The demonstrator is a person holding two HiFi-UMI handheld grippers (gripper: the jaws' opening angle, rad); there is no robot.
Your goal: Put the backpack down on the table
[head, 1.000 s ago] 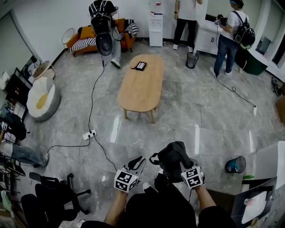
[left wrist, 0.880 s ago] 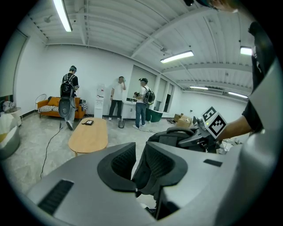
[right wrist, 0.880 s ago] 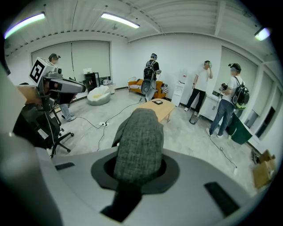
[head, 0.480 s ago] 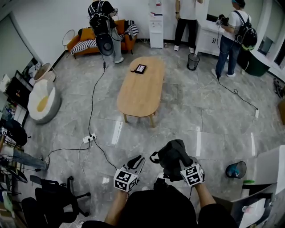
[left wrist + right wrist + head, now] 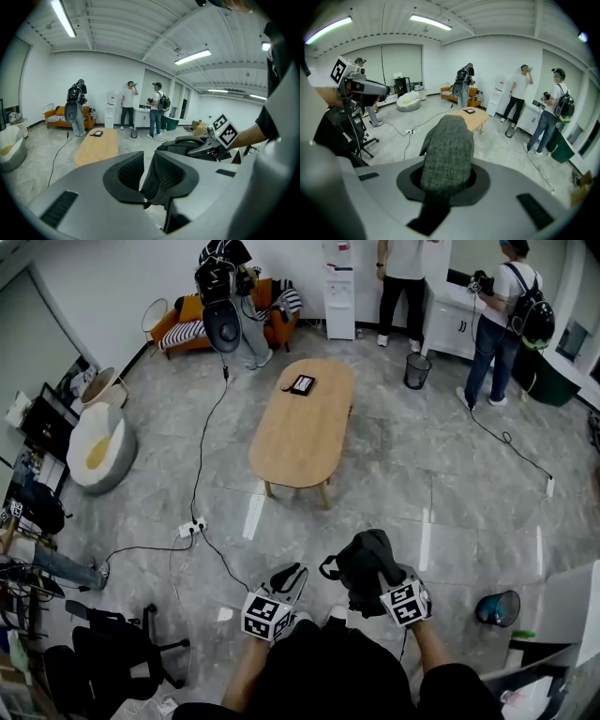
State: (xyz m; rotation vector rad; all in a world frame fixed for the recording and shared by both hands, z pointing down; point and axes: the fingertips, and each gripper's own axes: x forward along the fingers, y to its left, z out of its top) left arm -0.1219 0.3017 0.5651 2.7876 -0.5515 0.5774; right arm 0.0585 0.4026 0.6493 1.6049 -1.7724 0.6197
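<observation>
Left gripper (image 5: 286, 582), jaws slightly apart and empty, rides just beside the dark backpack (image 5: 367, 563). The backpack is held off the floor by the right gripper (image 5: 373, 589), its jaws clamped on it. The oval wooden bench (image 5: 302, 423) lies well ahead, long axis running away from the person. It has drawn slightly closer than a second ago.

1. Your right gripper (image 5: 446, 180) has its jaws clamped on a fold of the grey woven-fabric backpack (image 5: 447, 150); the fabric stands up between them.
2. Beyond the fold, well apart: the light wooden oval table (image 5: 472, 118), with a small dark flat object (image 5: 469, 111) on top.
3. Upper left: your left gripper (image 5: 382, 89), marker cube uppermost.
4. Right side: a person in a white shirt (image 5: 517, 101) and a person in jeans wearing a dark rucksack (image 5: 551, 119), both standing.
</observation>
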